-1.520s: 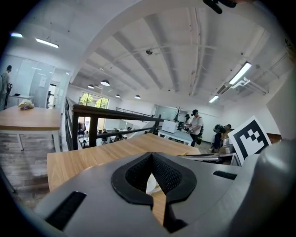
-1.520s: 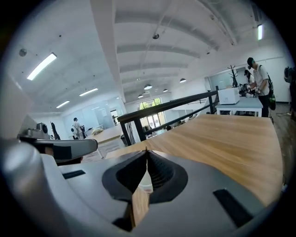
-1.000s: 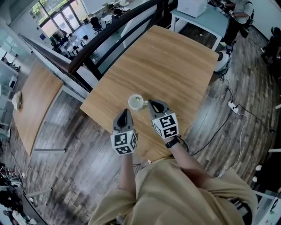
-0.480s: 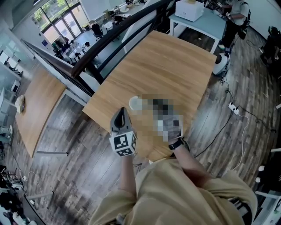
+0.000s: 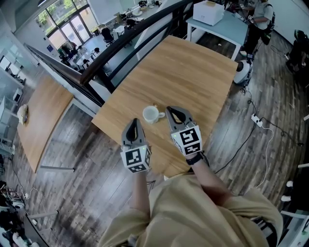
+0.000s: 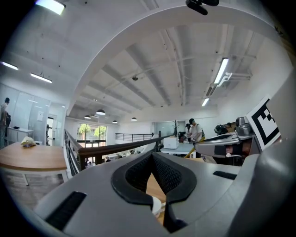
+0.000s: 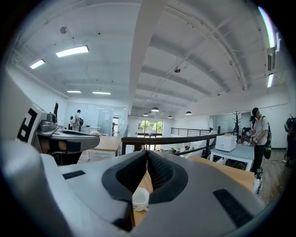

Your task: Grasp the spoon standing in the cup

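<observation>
A white cup point(image 5: 151, 114) stands on the wooden table point(image 5: 193, 72) near its front edge, handle pointing right. The spoon point(image 5: 155, 105) stands in it; only a thin handle shows over the far rim. My left gripper point(image 5: 134, 122) hovers just in front of the cup, to its left, jaws shut and empty. My right gripper point(image 5: 170, 110) sits right of the cup beside its handle, jaws shut with nothing between them. In the right gripper view the cup point(image 7: 140, 199) shows low between the pads, the spoon's handle point(image 7: 145, 175) rising from it. The left gripper view catches the cup point(image 6: 157, 206) below its shut tips point(image 6: 151, 155).
A dark railing point(image 5: 120, 34) runs behind the table's left side. A second wooden table point(image 5: 41, 108) stands at the left, and a light blue table point(image 5: 227, 21) with a white box point(image 5: 208, 10) at the back. Cables and a power strip point(image 5: 256, 117) lie on the floor at right.
My right gripper has drawn back a little to the right, away from the cup. The left gripper has stayed about where it was.
</observation>
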